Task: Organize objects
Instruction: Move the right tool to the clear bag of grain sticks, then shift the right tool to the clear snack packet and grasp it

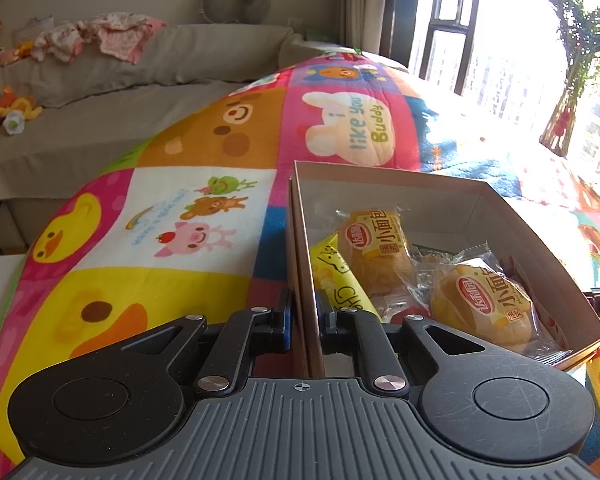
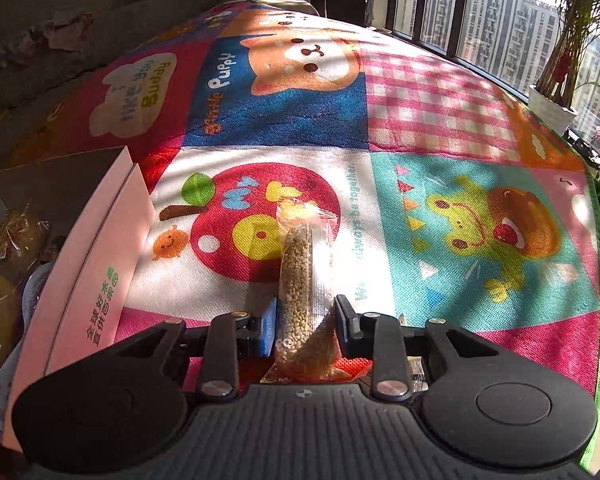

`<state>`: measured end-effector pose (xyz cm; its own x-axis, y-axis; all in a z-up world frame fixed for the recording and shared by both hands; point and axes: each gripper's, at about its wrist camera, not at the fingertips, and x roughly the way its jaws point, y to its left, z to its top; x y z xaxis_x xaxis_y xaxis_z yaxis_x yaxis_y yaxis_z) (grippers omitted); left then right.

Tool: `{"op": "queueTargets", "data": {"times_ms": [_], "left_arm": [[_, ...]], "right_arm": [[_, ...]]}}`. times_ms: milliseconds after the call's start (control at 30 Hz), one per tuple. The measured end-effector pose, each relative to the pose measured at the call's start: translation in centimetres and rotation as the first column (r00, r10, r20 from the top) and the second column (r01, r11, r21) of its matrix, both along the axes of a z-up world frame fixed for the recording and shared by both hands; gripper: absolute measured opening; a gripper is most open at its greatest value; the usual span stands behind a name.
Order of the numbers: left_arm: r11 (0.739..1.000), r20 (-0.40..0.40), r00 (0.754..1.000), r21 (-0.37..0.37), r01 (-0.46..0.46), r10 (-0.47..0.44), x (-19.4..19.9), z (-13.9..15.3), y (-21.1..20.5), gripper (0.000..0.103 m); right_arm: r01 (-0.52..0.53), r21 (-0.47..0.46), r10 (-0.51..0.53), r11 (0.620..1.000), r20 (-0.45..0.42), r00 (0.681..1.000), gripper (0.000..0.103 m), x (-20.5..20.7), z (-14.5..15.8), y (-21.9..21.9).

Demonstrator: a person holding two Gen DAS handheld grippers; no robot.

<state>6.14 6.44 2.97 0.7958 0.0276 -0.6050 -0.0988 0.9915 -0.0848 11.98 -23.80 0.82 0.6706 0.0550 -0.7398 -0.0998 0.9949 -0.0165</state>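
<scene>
One cardboard box (image 1: pixel 440 188) holds two wrapped small breads (image 1: pixel 374 240), one yellow snack stick (image 1: pixel 340 280) and other unclear packets, while one clear grain-bar packet (image 2: pixel 300 272) lies outside.

1. You have a cardboard box (image 1: pixel 440 192) on the cartoon mat – open-topped, with a pale pink outer wall (image 2: pixel 96 280).
2. Inside it lie two wrapped small-bread buns (image 1: pixel 380 240) (image 1: pixel 488 300) and a yellow cheese-stick packet (image 1: pixel 340 280).
3. Your clear sachet of tan grains (image 2: pixel 300 292) lies lengthwise on the mat, right of the box.
</scene>
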Motion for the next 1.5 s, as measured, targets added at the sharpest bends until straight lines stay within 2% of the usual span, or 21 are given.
{"op": "queueTargets", "data": {"times_ms": [100,400,567,700,733,767,833,967,1100,1300,1433,1500], "left_arm": [[1.000,0.003,1.000,-0.009,-0.001,0.001,0.0,0.0,0.1,0.014],[1.000,0.005,1.000,-0.014,-0.001,0.001,0.0,0.0,0.2,0.014],[1.000,0.005,1.000,-0.014,-0.001,0.001,0.0,0.0,0.2,0.014],[1.000,0.005,1.000,-0.015,-0.001,0.001,0.0,0.0,0.2,0.014],[1.000,0.005,1.000,-0.014,0.000,0.000,0.0,0.0,0.3,0.014],[1.000,0.005,1.000,-0.015,0.000,0.000,0.0,0.0,0.3,0.014],[1.000,0.006,1.000,-0.016,0.001,0.000,-0.1,0.0,0.3,0.014],[1.000,0.009,1.000,-0.020,0.004,-0.004,-0.1,0.0,0.2,0.014],[1.000,0.011,1.000,-0.019,0.003,-0.003,-0.1,0.0,0.2,0.014],[1.000,0.010,1.000,-0.014,0.006,-0.006,-0.2,0.1,0.2,0.014],[1.000,0.009,1.000,-0.013,0.009,-0.009,-0.1,0.1,0.2,0.014],[1.000,0.009,1.000,-0.012,0.009,-0.009,-0.1,0.1,0.2,0.014]], "right_arm": [[-0.018,-0.019,0.017,1.000,-0.008,1.000,0.029,-2.8,0.2,0.4],[-0.047,0.092,0.053,0.995,-0.067,0.996,0.029,-10.3,0.9,1.7],[-0.079,0.099,0.086,0.992,-0.070,0.994,0.030,-13.1,1.1,3.0],[-0.113,0.146,0.126,0.983,-0.083,0.989,0.032,-14.1,1.3,3.2],[-0.117,0.154,0.130,0.981,-0.077,0.988,0.039,-14.2,1.4,3.2],[-0.110,0.147,0.119,0.983,-0.057,0.991,0.053,-14.2,1.7,3.1],[-0.094,0.117,0.094,0.989,0.008,0.996,0.067,-14.0,2.6,2.8],[0.003,0.056,-0.007,0.998,0.073,0.997,0.075,-12.1,3.7,1.2],[0.089,-0.024,-0.086,0.996,0.102,0.991,0.085,-11.2,3.0,-0.1],[0.187,0.018,-0.188,0.982,0.075,0.979,0.092,-9.3,1.2,-2.7],[0.200,-0.033,-0.197,0.979,0.079,0.977,0.093,-5.6,0.1,-4.2],[0.186,-0.018,-0.185,0.982,0.048,0.982,0.093,-4.0,-0.5,-5.0]]}}
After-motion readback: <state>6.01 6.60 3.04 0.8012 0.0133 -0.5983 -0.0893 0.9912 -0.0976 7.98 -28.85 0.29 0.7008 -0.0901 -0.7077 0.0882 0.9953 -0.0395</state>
